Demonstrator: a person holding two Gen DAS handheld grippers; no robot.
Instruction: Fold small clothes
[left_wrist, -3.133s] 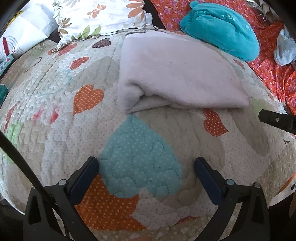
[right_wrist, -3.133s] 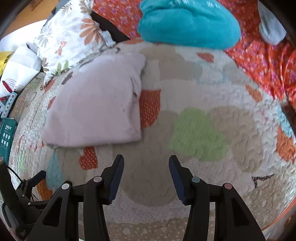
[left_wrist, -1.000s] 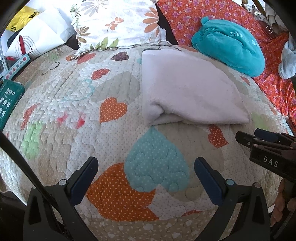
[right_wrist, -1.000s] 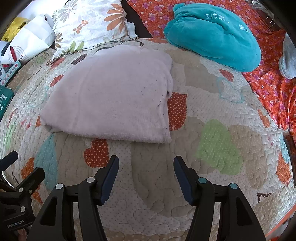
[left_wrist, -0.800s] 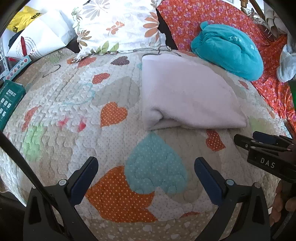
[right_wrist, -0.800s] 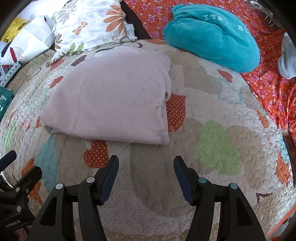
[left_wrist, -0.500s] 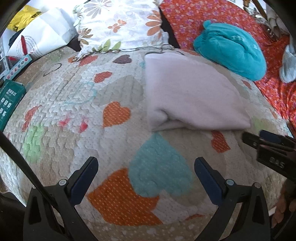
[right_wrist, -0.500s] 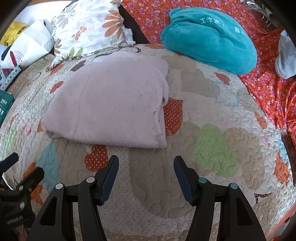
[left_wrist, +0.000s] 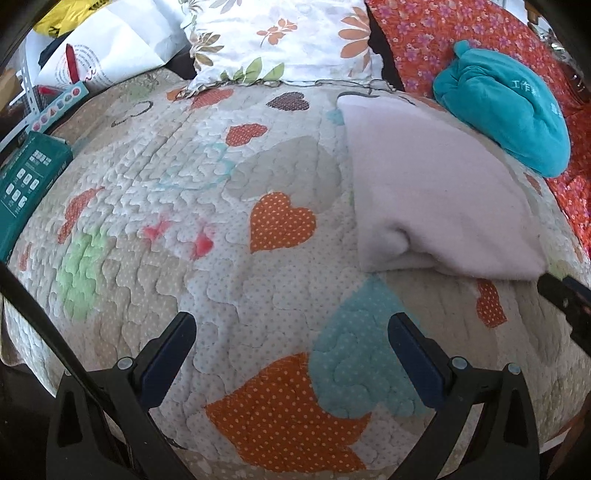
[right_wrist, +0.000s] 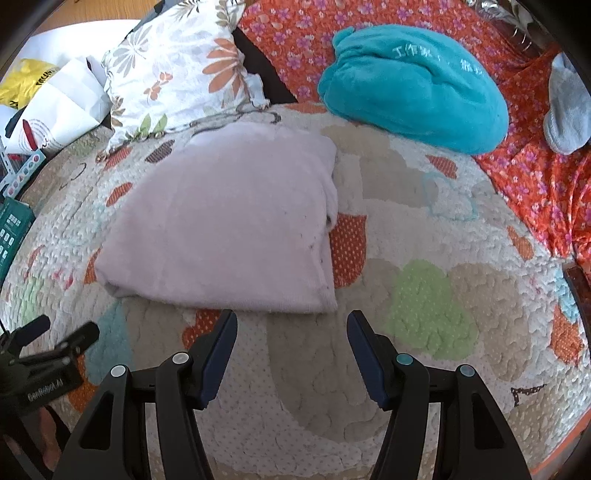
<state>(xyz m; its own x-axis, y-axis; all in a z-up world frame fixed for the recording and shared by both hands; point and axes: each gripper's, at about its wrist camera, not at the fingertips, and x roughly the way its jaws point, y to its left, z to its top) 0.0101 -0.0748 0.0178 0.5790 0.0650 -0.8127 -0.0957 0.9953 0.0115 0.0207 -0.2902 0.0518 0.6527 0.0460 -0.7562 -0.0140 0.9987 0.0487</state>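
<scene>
A pale pink garment (left_wrist: 436, 195) lies folded flat on the heart-patterned quilt (left_wrist: 229, 236); it also shows in the right wrist view (right_wrist: 229, 225). My left gripper (left_wrist: 291, 332) is open and empty, over the quilt to the left of and nearer than the garment. My right gripper (right_wrist: 291, 328) is open and empty, just in front of the garment's near edge, not touching it. The right gripper's tip shows at the right edge of the left wrist view (left_wrist: 565, 295). The left gripper shows at the lower left of the right wrist view (right_wrist: 48, 347).
A teal plush bundle (right_wrist: 410, 81) lies beyond the garment on an orange floral cloth (right_wrist: 535, 177). A floral pillow (left_wrist: 280, 37) sits at the back. White bags (left_wrist: 110, 51) and a green box (left_wrist: 22, 184) lie at the left. A grey item (right_wrist: 569, 110) lies far right.
Both grippers have drawn back and up from the folded garment and stay open. The left view has swung left, so the garment sits further right in it.
</scene>
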